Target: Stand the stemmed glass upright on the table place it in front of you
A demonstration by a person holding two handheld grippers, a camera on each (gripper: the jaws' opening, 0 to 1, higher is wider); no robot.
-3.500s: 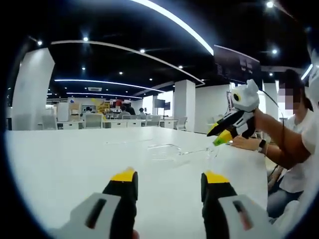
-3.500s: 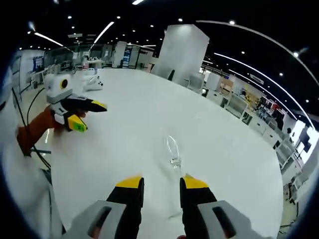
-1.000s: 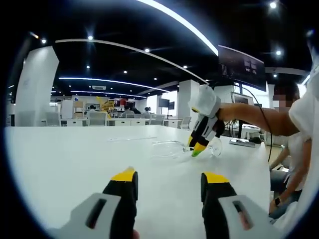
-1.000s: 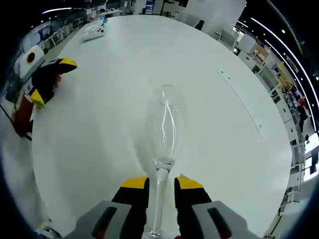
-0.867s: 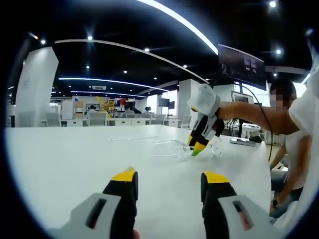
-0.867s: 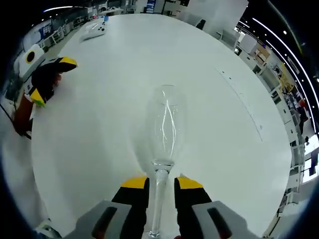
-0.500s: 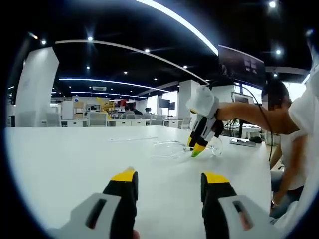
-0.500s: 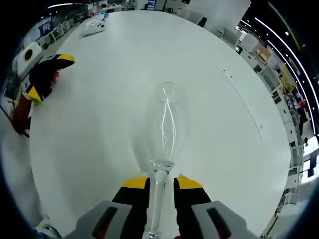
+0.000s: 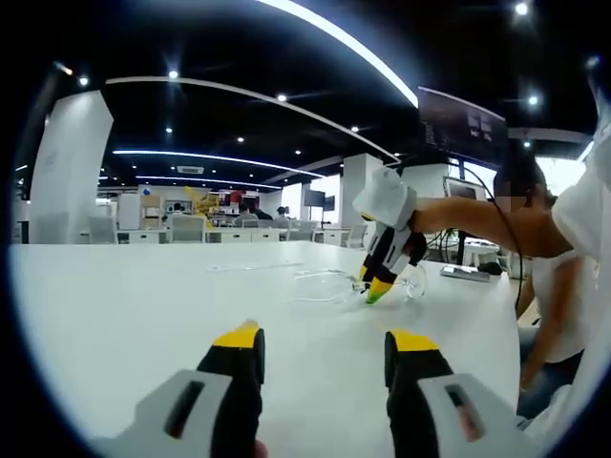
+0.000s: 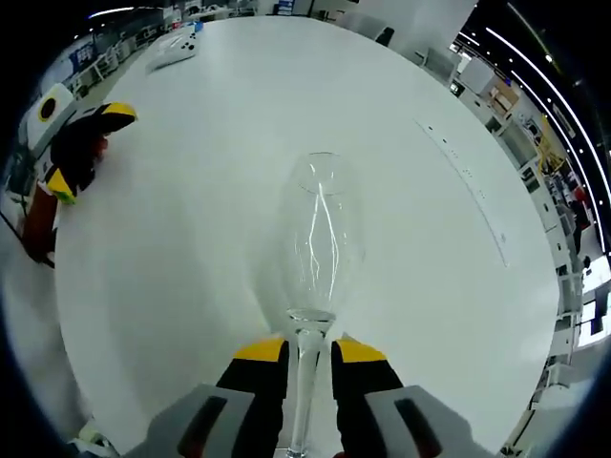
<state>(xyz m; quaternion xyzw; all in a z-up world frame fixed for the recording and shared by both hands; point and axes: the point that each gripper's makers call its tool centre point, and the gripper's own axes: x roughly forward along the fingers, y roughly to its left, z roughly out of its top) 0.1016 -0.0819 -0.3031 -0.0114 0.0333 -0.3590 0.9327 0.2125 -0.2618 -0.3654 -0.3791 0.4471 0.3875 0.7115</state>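
Now you are working your right gripper [image 10: 307, 351] down over the glass [image 10: 320, 243], its yellow-tipped jaws closing in on either side of the stem just below the bowl; whether they are pinching it yet cannot be told. From there the glass is lying on its side on the white table [image 10: 210, 172], its long axis running straight away from the jaws, bowl and rim leading, foot back between them. In the left gripper view the same right gripper [image 9: 379, 283] is dipping onto the glass [image 9: 329, 284]. Your left gripper [image 9: 323, 345] is hovering with jaws apart and empty, well short of the glass, so the right is the nearer one for tipping it upright.
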